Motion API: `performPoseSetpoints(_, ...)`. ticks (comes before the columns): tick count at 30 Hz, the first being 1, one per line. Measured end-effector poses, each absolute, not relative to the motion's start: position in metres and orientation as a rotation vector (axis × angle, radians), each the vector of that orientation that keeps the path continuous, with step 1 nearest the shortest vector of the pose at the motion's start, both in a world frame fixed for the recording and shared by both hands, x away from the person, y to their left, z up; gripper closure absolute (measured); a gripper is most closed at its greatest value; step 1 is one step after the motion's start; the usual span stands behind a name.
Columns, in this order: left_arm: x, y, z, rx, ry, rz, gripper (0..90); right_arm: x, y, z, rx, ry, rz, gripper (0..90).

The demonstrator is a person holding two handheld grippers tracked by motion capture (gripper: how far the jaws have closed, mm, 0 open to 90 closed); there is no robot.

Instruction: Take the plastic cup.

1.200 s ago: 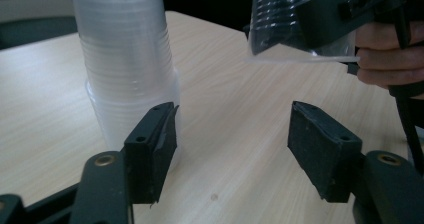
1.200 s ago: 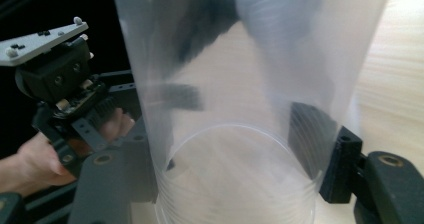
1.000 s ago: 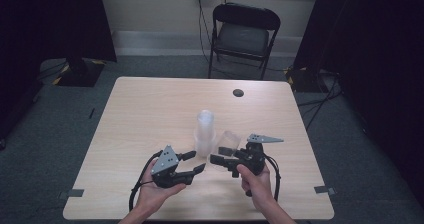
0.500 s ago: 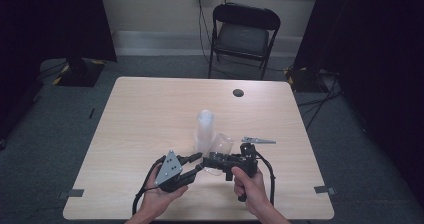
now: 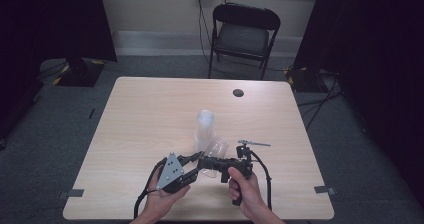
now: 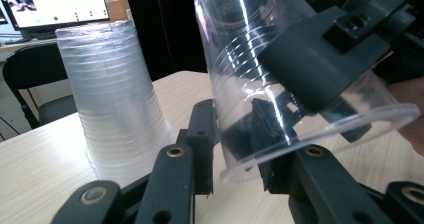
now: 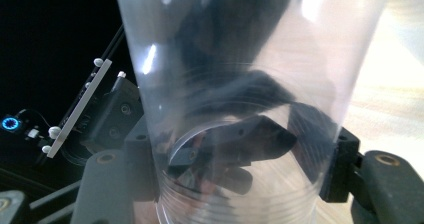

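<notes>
A single clear plastic cup hangs tilted just above the table, and my right gripper is shut on its body. In the right gripper view the cup stands between both jaws of that gripper. Right behind it an upside-down stack of clear cups rests on the table. My left gripper points at the cup's rim from the left. In the left gripper view its jaws straddle the cup wall near the rim with a gap left, open. The stack is at the left.
A small black disc lies near the table's far edge. A black folding chair stands beyond the table. Both hands are close to the near edge. A lit monitor shows far off in the left gripper view.
The right gripper has brought the single cup away from the stack, left and toward the near edge. The left gripper has turned and closed in on the cup's rim.
</notes>
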State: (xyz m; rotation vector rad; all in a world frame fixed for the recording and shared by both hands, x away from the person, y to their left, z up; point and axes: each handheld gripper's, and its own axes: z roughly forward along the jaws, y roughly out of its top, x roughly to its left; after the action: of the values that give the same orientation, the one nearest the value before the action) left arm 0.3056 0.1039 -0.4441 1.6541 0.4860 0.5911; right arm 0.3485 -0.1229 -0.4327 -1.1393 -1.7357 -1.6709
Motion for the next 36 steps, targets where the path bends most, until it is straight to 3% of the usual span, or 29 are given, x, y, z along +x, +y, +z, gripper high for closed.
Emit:
performPoseSetpoints(8, 0.305, 0.102, -0.445, 1.634, 0.482, 0.618, 71.5, 0.347, -0.12, -0.435, -1.155, -1.705, -1.65, 36.6)
performPoseSetpoints(14, 0.305, 0.103, -0.444, 1.66, 0.426, 0.665, 84.2, 0.347, -0.119, -0.437, -1.144, -1.702, -1.648, 33.3)
performPoseSetpoints(25, 0.313, 0.113, -0.445, 1.636, 0.504, 0.583, 86.2, 0.345, -0.118, -0.431, -1.125, -1.811, -1.703, 20.1)
performPoseSetpoints(36, 0.319, 0.124, -0.446, 1.608, 0.601, 0.476, 85.9, 0.348, -0.126, -0.429, -1.134, -1.844, -1.745, 18.5)
